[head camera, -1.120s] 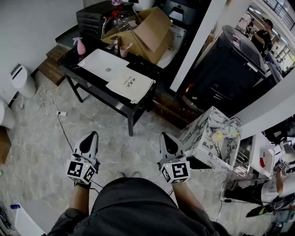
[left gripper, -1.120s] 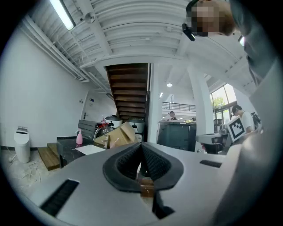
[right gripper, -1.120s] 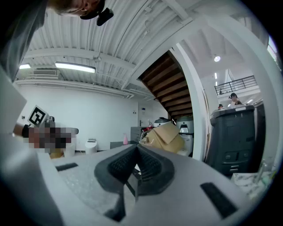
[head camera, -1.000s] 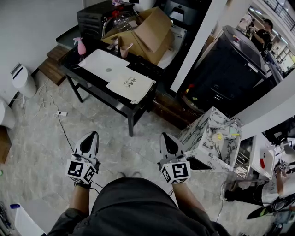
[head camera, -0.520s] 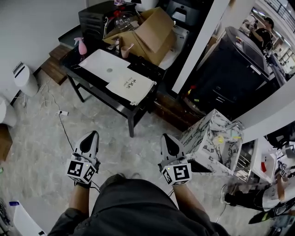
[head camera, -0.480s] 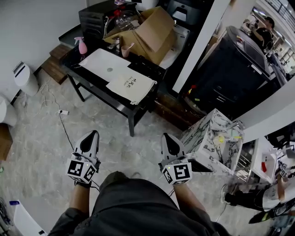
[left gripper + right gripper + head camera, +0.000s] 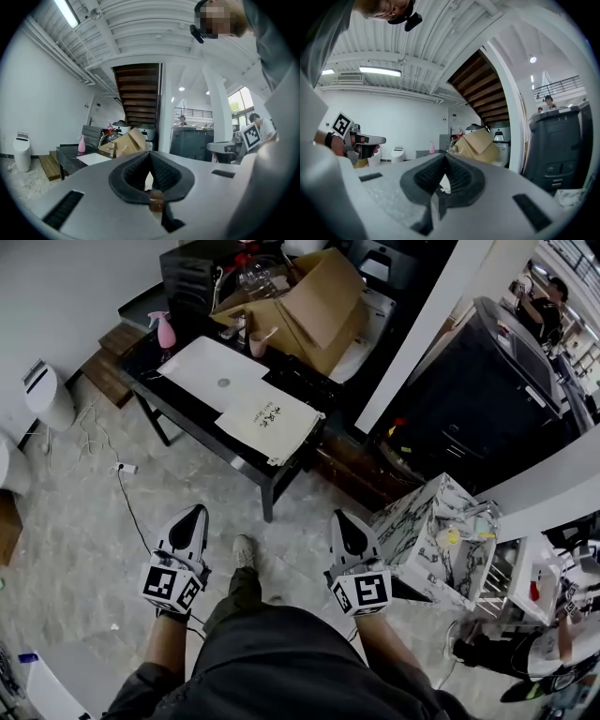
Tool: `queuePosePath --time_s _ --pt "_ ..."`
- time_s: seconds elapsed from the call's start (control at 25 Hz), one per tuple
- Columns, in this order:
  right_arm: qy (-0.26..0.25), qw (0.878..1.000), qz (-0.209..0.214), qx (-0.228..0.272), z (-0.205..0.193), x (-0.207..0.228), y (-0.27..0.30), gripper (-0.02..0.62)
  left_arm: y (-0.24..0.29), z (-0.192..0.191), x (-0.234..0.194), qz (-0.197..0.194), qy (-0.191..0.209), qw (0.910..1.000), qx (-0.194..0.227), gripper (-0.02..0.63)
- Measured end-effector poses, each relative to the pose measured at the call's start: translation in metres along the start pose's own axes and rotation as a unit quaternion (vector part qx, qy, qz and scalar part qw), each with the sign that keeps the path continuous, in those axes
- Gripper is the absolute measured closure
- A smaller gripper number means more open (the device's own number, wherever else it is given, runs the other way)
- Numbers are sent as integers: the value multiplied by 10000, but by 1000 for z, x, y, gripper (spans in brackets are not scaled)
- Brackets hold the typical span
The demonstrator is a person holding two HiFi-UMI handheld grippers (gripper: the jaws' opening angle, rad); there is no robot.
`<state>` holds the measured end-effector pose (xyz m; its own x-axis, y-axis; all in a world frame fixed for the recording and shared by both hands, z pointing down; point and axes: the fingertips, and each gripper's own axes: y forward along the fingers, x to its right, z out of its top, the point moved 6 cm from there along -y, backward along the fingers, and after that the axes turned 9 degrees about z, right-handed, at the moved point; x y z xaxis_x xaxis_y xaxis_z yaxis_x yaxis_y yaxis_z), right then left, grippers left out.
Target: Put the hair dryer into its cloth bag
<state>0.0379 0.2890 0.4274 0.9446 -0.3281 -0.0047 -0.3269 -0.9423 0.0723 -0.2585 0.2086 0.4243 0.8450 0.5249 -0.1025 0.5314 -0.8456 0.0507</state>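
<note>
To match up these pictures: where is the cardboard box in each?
Head view: cardboard box at top centre.
Left gripper view: box left of centre, above jaws.
Right gripper view: box right of centre, above jaws.
Shared landmark: pink spray bottle, left of it.

Shows the cloth bag [image 7: 272,420] as a cream, roughly rectangular piece of fabric with a small black print near its middle. Lies pressed flat on the dark bench [image 7: 192,411], at its near right end. Sits at a slant to the bench's edges, one long side towards the near edge. Reaches that near edge with its lowest corner.
</note>
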Motion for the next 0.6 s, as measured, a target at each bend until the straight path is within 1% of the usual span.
queuePosePath --time_s 0.24,0.44,0.6 --pt "-237 9996 -137 0 17 27 63 595 67 1 -36 -141 -31 9999 12 604" --pt "-357 9988 -328 34 37 51 127 595 130 15 -76 -250 -82 9996 29 604" --pt "-364 9982 -477 37 46 67 173 595 176 25 -99 -406 -68 9991 66 604"
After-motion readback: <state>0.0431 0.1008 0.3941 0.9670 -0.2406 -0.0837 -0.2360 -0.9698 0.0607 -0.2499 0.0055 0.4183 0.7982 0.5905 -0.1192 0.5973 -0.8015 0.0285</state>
